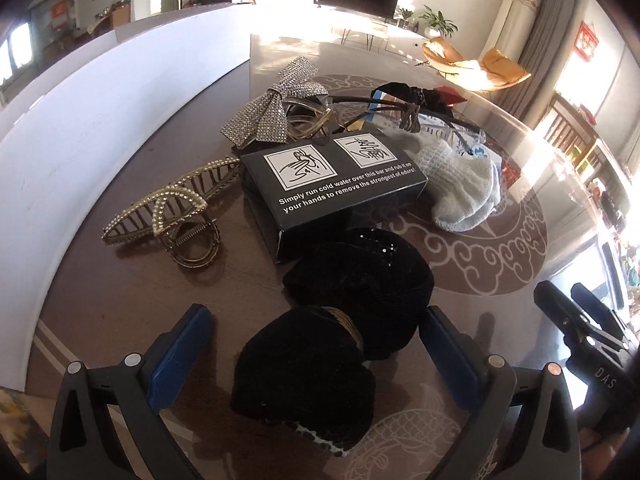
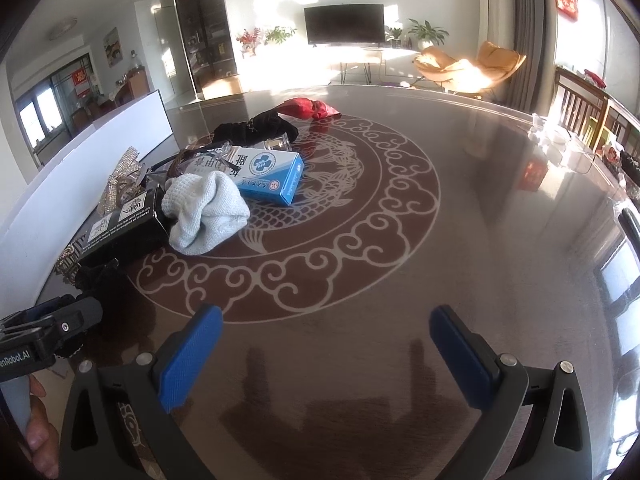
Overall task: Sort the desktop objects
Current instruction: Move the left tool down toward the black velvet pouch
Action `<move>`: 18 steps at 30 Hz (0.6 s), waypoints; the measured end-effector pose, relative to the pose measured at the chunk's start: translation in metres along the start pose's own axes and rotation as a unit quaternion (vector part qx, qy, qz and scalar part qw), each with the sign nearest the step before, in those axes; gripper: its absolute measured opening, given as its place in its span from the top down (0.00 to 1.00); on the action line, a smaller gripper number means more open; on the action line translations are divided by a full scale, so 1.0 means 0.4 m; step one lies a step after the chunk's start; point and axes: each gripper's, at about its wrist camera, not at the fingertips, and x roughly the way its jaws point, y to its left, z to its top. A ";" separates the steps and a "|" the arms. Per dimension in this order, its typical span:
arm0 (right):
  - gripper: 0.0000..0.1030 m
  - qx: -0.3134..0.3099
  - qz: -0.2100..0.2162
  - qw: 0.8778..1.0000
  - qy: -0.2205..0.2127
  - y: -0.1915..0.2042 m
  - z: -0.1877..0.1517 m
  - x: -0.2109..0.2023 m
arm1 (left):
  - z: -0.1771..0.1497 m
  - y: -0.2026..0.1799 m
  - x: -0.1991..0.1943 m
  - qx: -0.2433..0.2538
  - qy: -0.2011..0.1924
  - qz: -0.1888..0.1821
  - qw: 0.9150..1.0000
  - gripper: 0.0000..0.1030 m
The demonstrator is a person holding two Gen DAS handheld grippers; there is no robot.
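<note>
Black velvet bow (image 1: 308, 376) between left hand-held gripper (image 1: 316, 344) fingers, spread apart, right hand-held gripper (image 2: 326, 344) likewise apart

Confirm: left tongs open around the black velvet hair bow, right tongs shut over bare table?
Not quite. The right tongs are open, not shut: the right wrist view shows the blue pads well apart over the bare brown patterned table. The left tongs do stand open around the black velvet hair bow.
</note>
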 end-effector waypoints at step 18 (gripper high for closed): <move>0.00 -0.015 -0.074 0.996 0.047 -0.068 0.011 0.043 | -0.002 -0.065 0.029 0.054 -0.015 0.024 0.998 0.00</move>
